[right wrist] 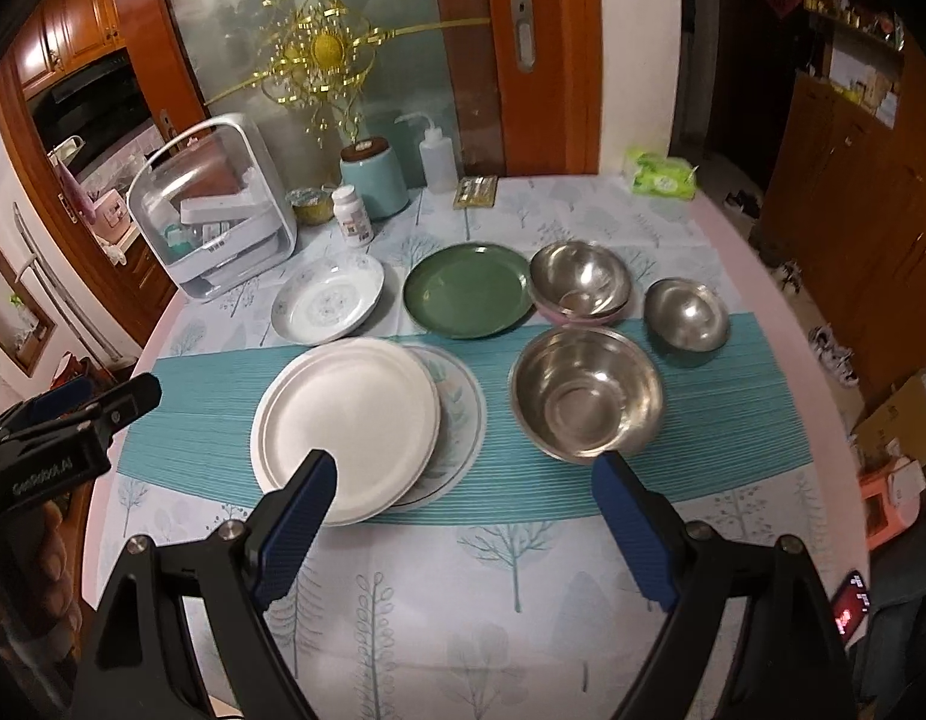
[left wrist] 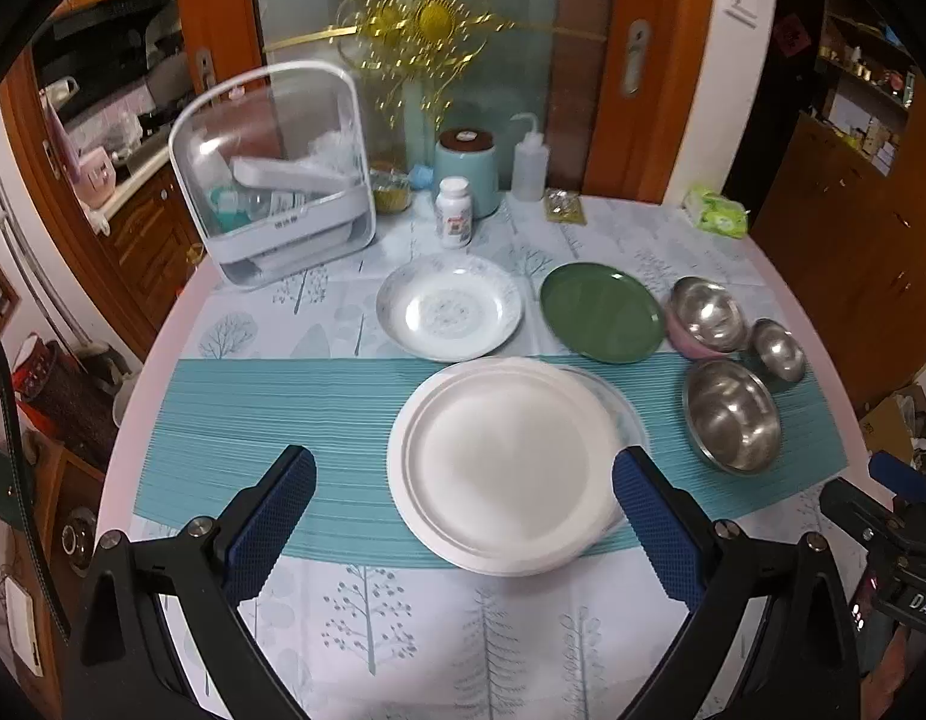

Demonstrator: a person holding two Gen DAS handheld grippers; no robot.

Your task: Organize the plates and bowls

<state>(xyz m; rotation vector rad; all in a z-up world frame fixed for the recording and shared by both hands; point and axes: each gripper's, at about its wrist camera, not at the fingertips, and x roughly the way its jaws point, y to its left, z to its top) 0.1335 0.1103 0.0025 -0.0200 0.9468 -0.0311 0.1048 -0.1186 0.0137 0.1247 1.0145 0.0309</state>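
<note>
A white plate (left wrist: pixel 505 462) (right wrist: pixel 348 420) lies on a patterned plate (right wrist: pixel 459 414) on the teal runner. Behind stand a floral deep plate (left wrist: pixel 449 313) (right wrist: pixel 329 300) and a green plate (left wrist: pixel 601 312) (right wrist: pixel 469 290). A steel bowl in a pink bowl (left wrist: pixel 706 318) (right wrist: pixel 580 282), a small steel bowl (left wrist: pixel 778 351) (right wrist: pixel 686 313) and a large steel bowl (left wrist: pixel 733 414) (right wrist: pixel 586 393) sit to the right. My left gripper (left wrist: pixel 463 471) is open and empty just before the white plate. My right gripper (right wrist: pixel 463 480) is open and empty, in front of the plates and large bowl.
A clear-lidded white storage box (left wrist: pixel 276 180) (right wrist: pixel 213 210) stands at the back left. A teal canister (left wrist: pixel 467 171), a pill bottle (left wrist: pixel 455 213), a squeeze bottle (left wrist: pixel 529 162) and a green wipes pack (right wrist: pixel 661 177) line the table's far edge. The table is round, with its edge close on both sides.
</note>
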